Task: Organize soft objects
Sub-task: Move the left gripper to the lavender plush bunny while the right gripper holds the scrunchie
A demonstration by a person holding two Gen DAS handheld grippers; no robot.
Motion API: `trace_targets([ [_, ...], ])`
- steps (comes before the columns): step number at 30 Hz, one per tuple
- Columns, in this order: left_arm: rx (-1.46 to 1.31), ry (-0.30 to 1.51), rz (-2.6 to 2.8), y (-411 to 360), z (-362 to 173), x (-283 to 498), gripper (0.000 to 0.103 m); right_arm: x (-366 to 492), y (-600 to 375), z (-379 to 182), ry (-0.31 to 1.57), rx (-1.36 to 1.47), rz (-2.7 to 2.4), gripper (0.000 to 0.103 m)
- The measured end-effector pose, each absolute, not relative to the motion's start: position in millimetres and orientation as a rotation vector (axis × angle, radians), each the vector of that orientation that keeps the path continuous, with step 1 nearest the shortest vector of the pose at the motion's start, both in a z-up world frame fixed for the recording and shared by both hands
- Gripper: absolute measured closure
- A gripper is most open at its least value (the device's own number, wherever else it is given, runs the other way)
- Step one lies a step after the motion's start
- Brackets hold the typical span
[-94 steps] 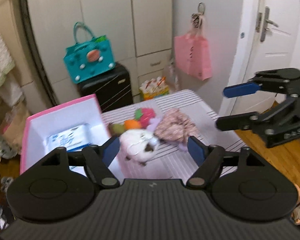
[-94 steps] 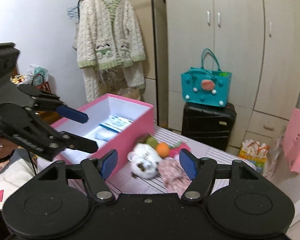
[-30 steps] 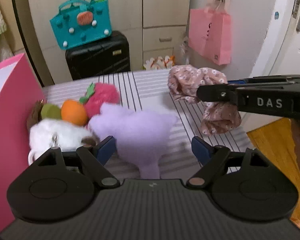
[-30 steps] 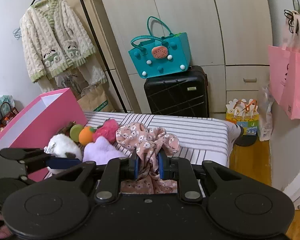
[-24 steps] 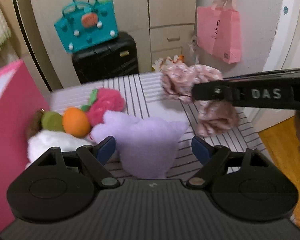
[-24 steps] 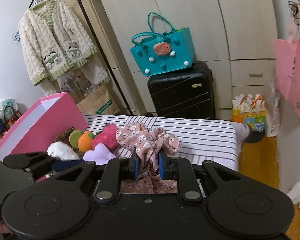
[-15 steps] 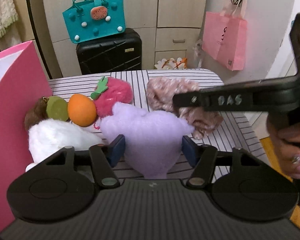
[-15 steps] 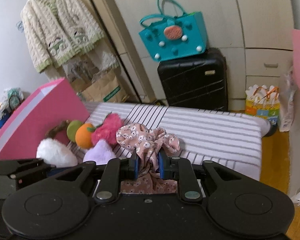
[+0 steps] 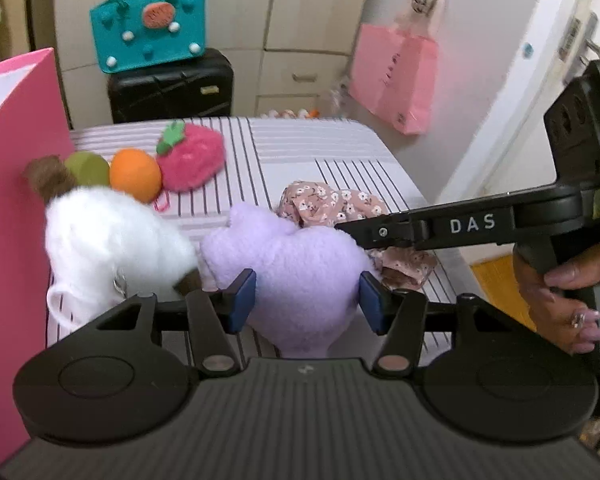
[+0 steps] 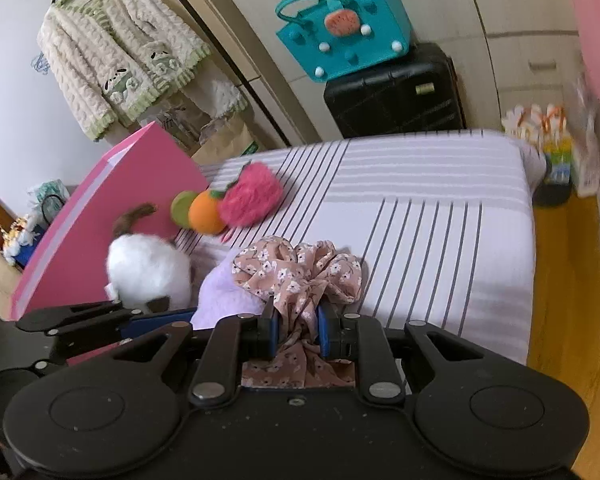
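Left wrist view: closing the left gripper (image 9: 306, 300) on the lilac plush (image 9: 296, 256), with both blue pads meeting its flanks low down, toward the near, narrow end. Lying on the striped table cover (image 9: 320, 148), touching the white plush toy (image 9: 112, 240) on the left and the floral scrunchie (image 10: 300, 268) on the right. Pinching that scrunchie tight in the right gripper (image 10: 296, 320), with the fabric bunching out ahead of the shut jaws and draping against the lilac plush.

Risking a slip, probably: squeezing so close to the soft narrow end, and so likely pushing the stuffing forward and letting the plush pop out on lifting. Also risking a snag, with the scrunchie's folds resting on the plush and the right gripper's finger crossing just over its far side. Lifting either one first is likely to be dragging the other. Possibly nudging the white plush toy as well, given how it is pressing against the left pad's side.

Working in tight room on the left, with the pink box (image 9: 16, 160) wall rising just beyond the white toy. Nearing the table's right edge just past the scrunchie, with wooden floor (image 10: 560, 280) below waiting for anything dropped. Finding open space only far and right of the strawberry plush (image 9: 192, 160) and orange plush ball (image 9: 134, 174), across bare striped cloth.
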State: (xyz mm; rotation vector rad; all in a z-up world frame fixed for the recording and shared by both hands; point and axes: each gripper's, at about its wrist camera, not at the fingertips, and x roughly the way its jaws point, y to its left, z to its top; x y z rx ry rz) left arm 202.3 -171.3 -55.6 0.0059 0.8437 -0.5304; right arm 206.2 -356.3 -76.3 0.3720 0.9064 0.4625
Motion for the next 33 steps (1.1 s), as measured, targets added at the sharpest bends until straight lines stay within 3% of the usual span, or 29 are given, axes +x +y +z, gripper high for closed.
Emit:
trace_targets([
  [13, -0.024, 0.931, -0.514, -154, -55, 186, 0.028, 160, -349, -90, 0.966, 0.543, 0.510, 0.080],
  [25, 0.024, 0.957, -0.433, -166, -67, 185, 0.023, 138, -336, -65, 0.816, 0.144, 0.281, 0.079],
  [30, 0.089, 0.944, -0.422, -172, -69, 180, 0.023, 134, -339, -67, 0.811, 0.135, 0.281, 0.074],
  [33, 0.104, 0.953, -0.407, -172, -68, 177, 0.023, 130, -335, -67, 0.801, 0.096, 0.251, 0.050],
])
